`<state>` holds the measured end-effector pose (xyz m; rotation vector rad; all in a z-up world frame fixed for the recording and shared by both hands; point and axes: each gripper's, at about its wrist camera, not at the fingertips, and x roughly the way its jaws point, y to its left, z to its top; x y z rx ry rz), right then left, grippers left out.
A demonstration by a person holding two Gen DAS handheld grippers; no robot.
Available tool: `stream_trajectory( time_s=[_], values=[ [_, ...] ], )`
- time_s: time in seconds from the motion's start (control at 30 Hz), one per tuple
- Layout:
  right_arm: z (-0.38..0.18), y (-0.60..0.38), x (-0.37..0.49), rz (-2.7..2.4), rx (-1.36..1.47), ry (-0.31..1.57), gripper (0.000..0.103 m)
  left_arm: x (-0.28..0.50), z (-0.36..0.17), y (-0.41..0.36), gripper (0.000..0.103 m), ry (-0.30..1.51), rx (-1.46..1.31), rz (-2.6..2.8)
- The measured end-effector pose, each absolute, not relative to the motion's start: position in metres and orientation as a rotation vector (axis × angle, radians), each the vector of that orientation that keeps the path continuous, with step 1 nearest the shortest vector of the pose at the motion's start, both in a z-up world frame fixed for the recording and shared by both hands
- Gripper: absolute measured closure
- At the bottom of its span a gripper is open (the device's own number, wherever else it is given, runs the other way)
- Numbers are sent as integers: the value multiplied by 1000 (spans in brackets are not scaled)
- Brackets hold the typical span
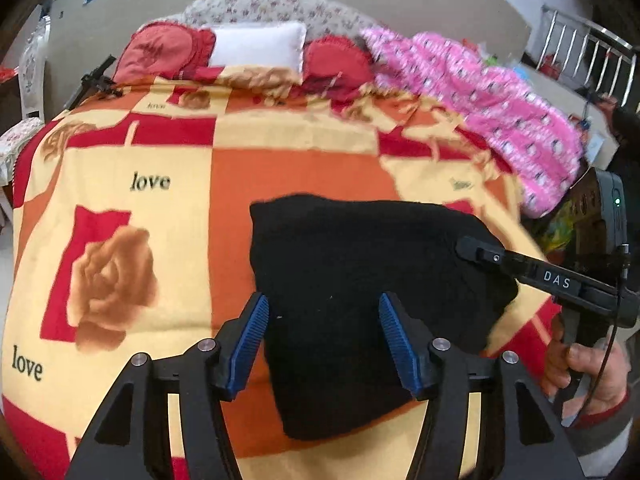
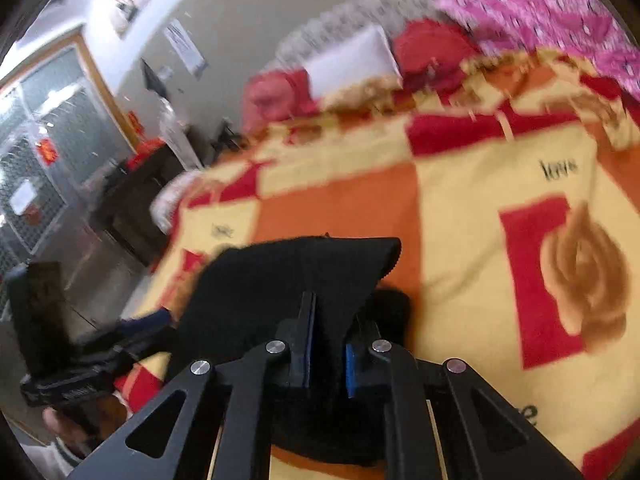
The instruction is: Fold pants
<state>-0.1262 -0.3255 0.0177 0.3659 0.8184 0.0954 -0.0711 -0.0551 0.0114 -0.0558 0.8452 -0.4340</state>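
On the rose-print blanket (image 1: 180, 168), soft, limp black pants (image 1: 340, 280) suit edge grips: right gripper (image 2: 326, 344) pinches a fold, left gripper (image 1: 322, 336) gapes empty.

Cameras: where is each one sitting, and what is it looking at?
Left wrist: on the left hand-held gripper, open above the black pants, facing the pillows; the right hand-held gripper shows.
Right wrist: on the right gripper, shut on the pants, facing across the bed; the left gripper shows.
Both share pants and blanket.
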Motion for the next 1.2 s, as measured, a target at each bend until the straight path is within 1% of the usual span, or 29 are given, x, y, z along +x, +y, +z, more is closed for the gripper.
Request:
stream_trajectory(
  time_s=[0.1,0.2,0.23,0.27,0.5,0.6,0.7,0.77,0.83,0.9,0.97,1.07,1.1,1.2],
  values=[
    [1,-325,-118,95,364,835,85,-66,6,-65,44,847,-14,-398],
    [5,-321,-115,83,312,846,78,-65,11,-69,43,868,-40,-408],
    [8,-321,-116,72,298,850,73,-64,13,-70,43,871,-41,-410],
    [11,-322,-116,66,295,848,71,-64,15,-70,43,872,-40,-409],
    [42,-319,-125,75,280,776,70,-58,31,-76,42,805,-24,-389],
    [41,-309,-117,105,257,785,70,-47,24,-82,42,809,-15,-365],
    [36,-304,-108,83,226,810,70,-33,11,-87,43,856,-9,-338],
    [42,-307,-110,31,195,793,70,-30,11,-90,39,855,-8,-330],
    [50,-314,-114,28,212,763,67,-30,10,-94,36,851,1,-335],
    [51,-313,-112,66,229,758,67,-28,9,-98,32,848,8,-335],
    [44,-306,-105,118,234,785,67,-26,7,-100,29,845,15,-332],
    [26,-295,-94,129,193,836,67,-25,4,-103,28,840,36,-328],
    [18,-294,-90,110,178,859,69,-25,3,-104,28,839,42,-327],
    [0,-304,-82,107,222,873,68,-21,0,-104,26,840,38,-326]
  ],
)
